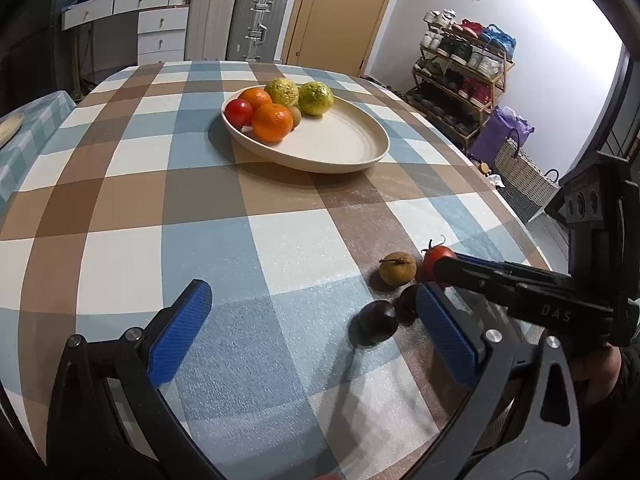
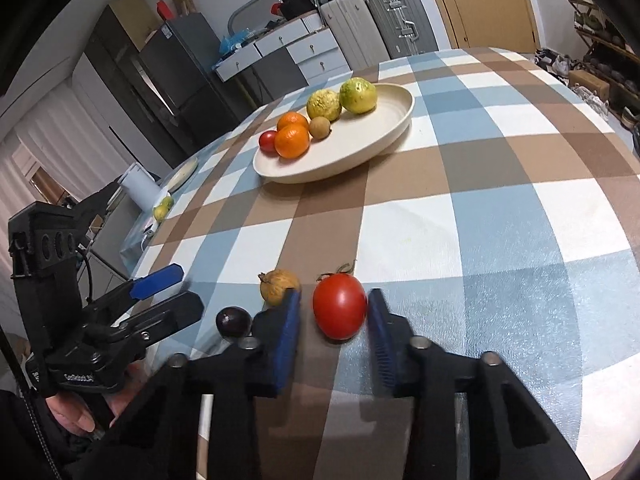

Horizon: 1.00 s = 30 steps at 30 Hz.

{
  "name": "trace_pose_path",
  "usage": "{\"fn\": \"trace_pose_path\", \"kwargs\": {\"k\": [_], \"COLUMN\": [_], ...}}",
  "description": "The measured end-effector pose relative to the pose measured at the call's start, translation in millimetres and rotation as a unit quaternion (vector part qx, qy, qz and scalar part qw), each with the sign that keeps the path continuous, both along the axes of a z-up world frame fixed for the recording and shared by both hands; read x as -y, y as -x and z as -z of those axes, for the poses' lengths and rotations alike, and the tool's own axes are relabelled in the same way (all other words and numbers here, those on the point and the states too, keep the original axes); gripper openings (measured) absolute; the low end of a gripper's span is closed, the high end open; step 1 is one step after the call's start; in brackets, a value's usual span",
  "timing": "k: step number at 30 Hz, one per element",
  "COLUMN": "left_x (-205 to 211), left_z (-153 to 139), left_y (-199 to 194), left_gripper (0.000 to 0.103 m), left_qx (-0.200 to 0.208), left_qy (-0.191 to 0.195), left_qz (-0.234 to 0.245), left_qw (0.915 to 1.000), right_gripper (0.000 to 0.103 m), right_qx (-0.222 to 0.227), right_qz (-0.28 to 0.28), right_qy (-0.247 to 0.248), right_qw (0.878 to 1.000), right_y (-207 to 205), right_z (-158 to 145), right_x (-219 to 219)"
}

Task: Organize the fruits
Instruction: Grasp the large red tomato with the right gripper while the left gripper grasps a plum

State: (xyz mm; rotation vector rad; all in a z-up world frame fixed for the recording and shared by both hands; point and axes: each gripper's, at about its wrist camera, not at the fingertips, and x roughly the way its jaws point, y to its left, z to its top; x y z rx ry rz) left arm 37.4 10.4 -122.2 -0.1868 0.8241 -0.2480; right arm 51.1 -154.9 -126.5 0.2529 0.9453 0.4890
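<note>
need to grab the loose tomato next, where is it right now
In the right wrist view the tomato sits on the tablecloth between the right gripper fingers, just right of the brown fruit, well short of the plate.

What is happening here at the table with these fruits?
A person holds a gripper in each hand and is sorting fruit onto a beige plate on the checked tablecloth. The right gripper has its jaws around a red tomato on the cloth, the right pad touching it. The left gripper is open, near two dark plums. A brownish-yellow fruit also waits on the cloth. The plate already has oranges, green-yellow citrus, a kiwi and another tomato.
</note>
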Motion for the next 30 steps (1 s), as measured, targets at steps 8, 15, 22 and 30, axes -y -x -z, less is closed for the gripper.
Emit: {"fn": "trace_pose_path", "kwargs": {"k": [8,15,22,30], "left_x": [8,16,20,25], "left_z": [4,4,6,8], "left_y": [0,4,4,5], "left_gripper": [0.102,0.101,0.064,0.023], "left_qx": [-0.011,-0.008,-0.014,-0.02], "left_qy": [0.013,0.015,0.023,0.029], "left_qz": [0.029,0.055,0.083,0.109], "left_qw": [0.9994,0.9983,0.9962,0.9934], "right_gripper": [0.028,0.028,0.028,0.028], "right_qx": [0.007,0.009,0.019,0.019], "right_qz": [0.01,0.011,0.004,0.007], "right_qy": [-0.02,-0.028,-0.035,-0.039], "right_qw": [1.0,1.0,0.999,0.999], "right_y": [3,5,9,9], "right_z": [-1,-1,-4,-3], "right_x": [12,16,16,18]}}
